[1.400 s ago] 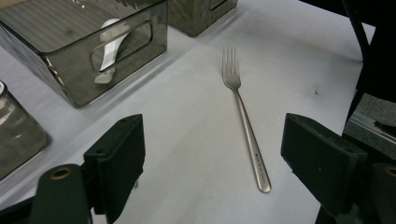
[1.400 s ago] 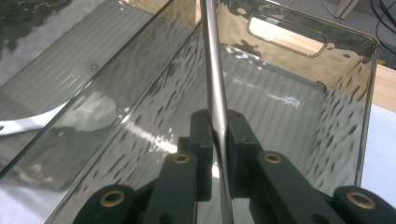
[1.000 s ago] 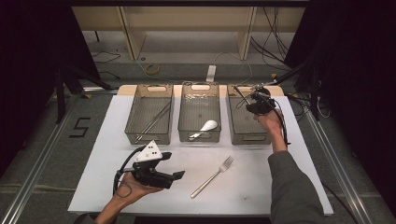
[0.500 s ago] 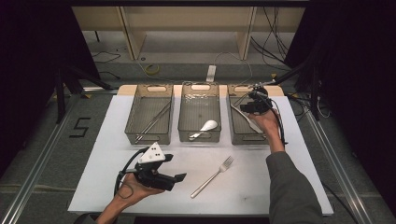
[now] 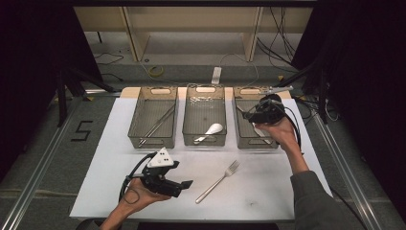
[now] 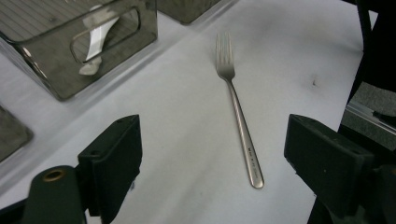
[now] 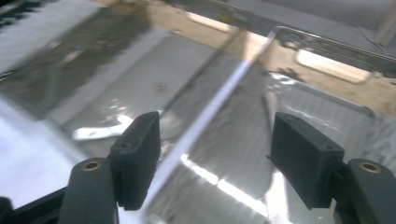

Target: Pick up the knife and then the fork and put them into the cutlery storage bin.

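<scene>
The right gripper (image 5: 248, 115) has just been opening over the right bin (image 5: 243, 136), and its jaws are wide and empty. The left gripper (image 5: 187, 184) waits wide open, empty, by the fork (image 5: 218, 181), likely next.

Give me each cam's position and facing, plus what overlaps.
High view: above the person's side, looking forward and down on the table; both forearms, left gripper, right gripper.
Left gripper view: on the left gripper, looking along open jaws at the fork.
Right gripper view: on the right gripper, jaws just opened, nothing between, over the bins.
Shared: fork in the high and left gripper views.
</scene>
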A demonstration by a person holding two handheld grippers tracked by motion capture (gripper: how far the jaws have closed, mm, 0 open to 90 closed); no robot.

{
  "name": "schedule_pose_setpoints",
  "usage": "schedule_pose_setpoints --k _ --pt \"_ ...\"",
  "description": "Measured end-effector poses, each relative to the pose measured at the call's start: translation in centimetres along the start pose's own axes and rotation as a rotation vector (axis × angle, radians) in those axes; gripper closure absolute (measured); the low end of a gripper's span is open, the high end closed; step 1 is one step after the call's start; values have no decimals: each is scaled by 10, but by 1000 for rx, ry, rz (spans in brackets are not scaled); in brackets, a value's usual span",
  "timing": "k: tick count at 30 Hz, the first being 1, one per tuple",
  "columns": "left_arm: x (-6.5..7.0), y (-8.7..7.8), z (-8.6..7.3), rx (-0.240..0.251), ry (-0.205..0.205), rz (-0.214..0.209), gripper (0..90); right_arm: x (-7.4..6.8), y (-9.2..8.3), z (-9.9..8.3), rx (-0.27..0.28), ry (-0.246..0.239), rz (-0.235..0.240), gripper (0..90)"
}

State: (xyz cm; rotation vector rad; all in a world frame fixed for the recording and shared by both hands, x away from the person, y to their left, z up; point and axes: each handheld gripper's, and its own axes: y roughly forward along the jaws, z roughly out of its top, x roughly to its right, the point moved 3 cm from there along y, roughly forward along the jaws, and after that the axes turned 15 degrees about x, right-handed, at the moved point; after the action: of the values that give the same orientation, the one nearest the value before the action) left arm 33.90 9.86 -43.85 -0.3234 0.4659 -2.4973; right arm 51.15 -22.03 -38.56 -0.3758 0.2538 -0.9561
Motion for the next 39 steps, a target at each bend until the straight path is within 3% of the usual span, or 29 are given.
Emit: schedule_pose_setpoints --k 5,9,13,17,20,30,39 --pt "3 8 -3 -54 1 4 188 -29 -25 -12 13 -65 67 329" --pt "2 19 -7 -137 -16 12 207 -50 -46 -31 27 -92 107 324" --pt "6 29 -8 -195 -13 9 224 -63 -65 -52 40 -98 139 315" --pt "13 38 -6 -221 -6 -3 246 -67 -80 -68 45 -95 152 311" --pt "16 50 -9 -270 -1 -20 269 -70 -86 -78 42 -84 155 310" --pt "29 82 -13 -402 74 -52 343 -75 -95 -102 10 -67 156 284" --pt "36 94 -14 -432 138 -60 456 -83 -101 -110 1 -63 170 281"
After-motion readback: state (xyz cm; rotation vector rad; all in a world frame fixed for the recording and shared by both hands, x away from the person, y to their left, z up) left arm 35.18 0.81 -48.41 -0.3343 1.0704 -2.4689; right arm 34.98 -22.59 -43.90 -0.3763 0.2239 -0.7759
